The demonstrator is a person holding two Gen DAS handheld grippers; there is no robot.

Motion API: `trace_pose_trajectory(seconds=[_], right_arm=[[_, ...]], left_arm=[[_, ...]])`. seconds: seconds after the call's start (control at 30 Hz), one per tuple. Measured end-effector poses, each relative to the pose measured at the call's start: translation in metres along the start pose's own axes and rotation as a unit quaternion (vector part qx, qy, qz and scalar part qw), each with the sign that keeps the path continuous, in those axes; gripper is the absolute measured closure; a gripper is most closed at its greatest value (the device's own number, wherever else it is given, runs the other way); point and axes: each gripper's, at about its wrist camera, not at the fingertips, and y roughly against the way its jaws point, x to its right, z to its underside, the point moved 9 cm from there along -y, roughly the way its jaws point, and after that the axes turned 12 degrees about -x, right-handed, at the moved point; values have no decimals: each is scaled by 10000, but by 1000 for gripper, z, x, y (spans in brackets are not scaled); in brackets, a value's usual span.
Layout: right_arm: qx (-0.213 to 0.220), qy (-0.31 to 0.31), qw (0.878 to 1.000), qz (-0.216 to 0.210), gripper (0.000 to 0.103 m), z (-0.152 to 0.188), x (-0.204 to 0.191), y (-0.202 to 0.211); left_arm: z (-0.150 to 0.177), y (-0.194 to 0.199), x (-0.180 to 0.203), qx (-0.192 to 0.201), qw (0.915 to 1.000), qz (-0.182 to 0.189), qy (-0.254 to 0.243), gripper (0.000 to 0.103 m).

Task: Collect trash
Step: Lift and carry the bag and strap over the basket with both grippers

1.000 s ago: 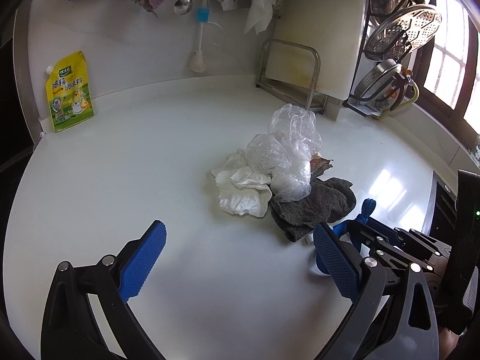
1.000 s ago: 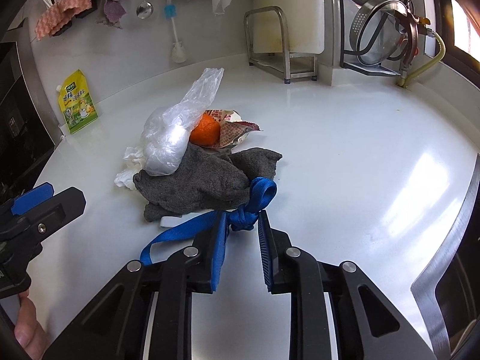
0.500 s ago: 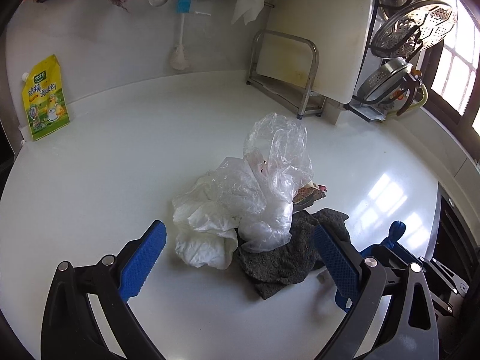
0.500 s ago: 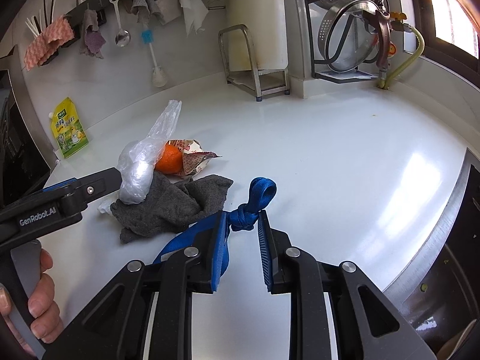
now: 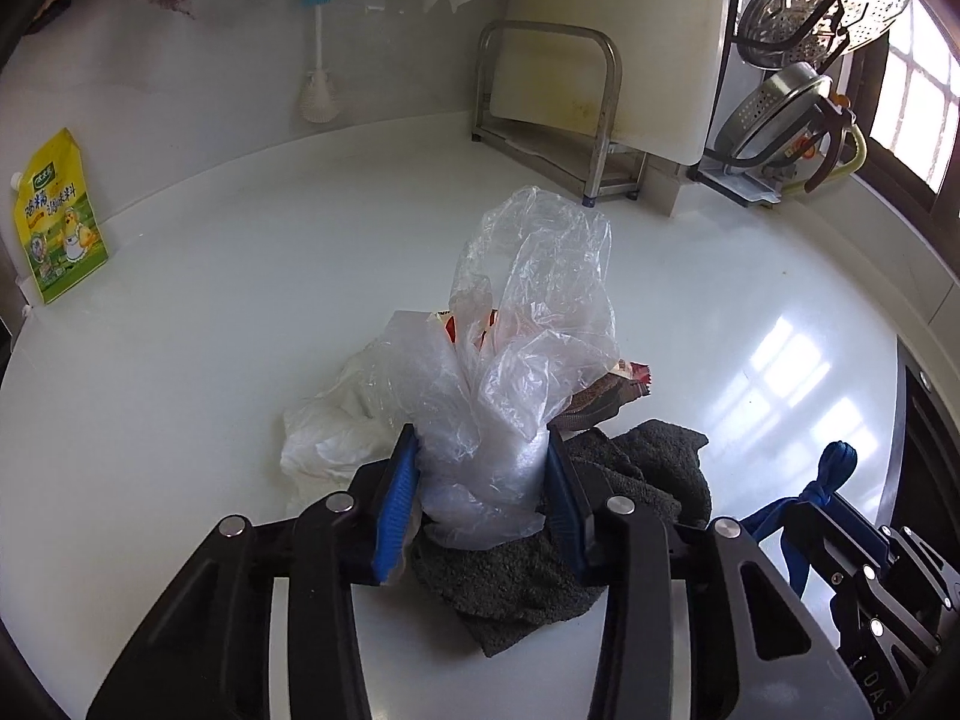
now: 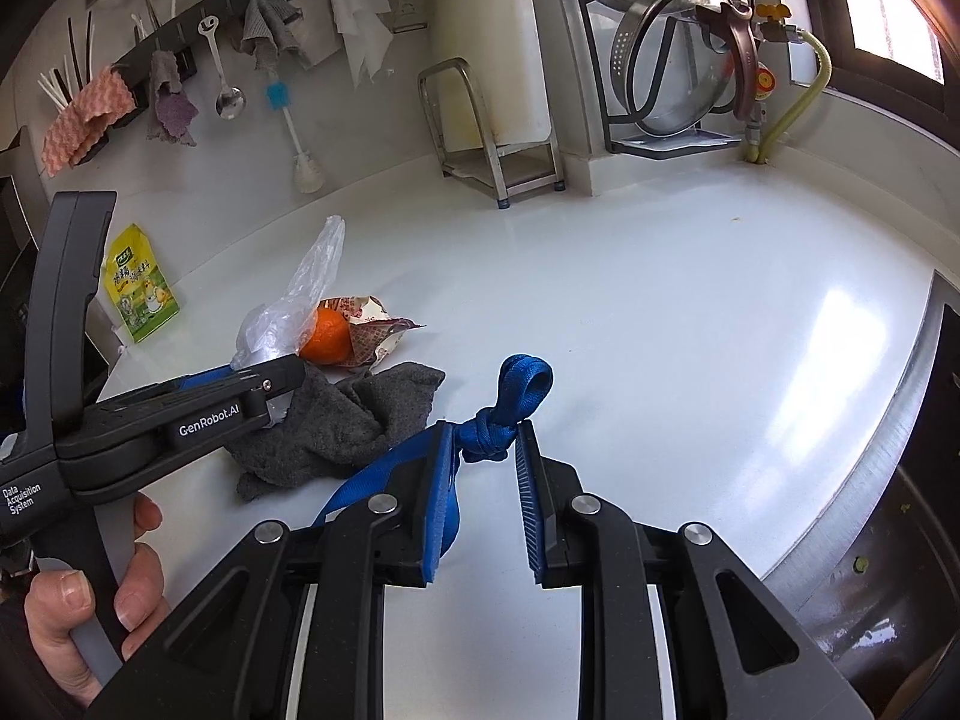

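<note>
The left gripper (image 5: 480, 498) is closing its jaws on the crumpled clear plastic bag (image 5: 510, 396); the bag's lower bulk is sitting between the blue pads (image 5: 393, 510) and touching both. The bag is resting at the middle of the glossy white countertop (image 5: 210, 360), on top of a dark grey terry cloth (image 5: 540, 576), with crumpled white paper (image 5: 330, 438) just beside it on the left and a torn red-and-brown snack wrapper (image 5: 606, 390) behind it. From the right wrist view, an orange fruit (image 6: 325, 336) is lying against that wrapper.

The right gripper (image 6: 487, 450) is standing clamped on the knot of a blue woven strap (image 6: 519, 381), whose tail is running back under the gripper.

Risks noted:
- The film is thin and slick. The pads are likely gripping trapped air and loose folds, so the bag may be slipping out on lifting.
- The lower pad edges are sitting close to the grey cloth; pinching it along with the bag would be dragging the cloth off the counter.
- The wrapper and paper are touching the bag, so a lift may be scattering them, and the fruit may be rolling away.
- The two tools are working near each other; the strap's tail could be snagging.
</note>
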Motion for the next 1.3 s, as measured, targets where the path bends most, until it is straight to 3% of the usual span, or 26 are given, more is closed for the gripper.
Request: trace_pose_trajectory(seconds=[0.33,0.57,1.3], right_arm=[[97,52,9999,-12,82,-1,-6,8],[137,168,9997,69,82,11,-16,21],[210,344,9987,323,82,92,-51,87]], left_arm=[[8,35,-11,276,9996,78,-11,68],[34,61,-25,430,9990,-145,-55,68],[139,130,-33,561,9973,-311,-362,68]])
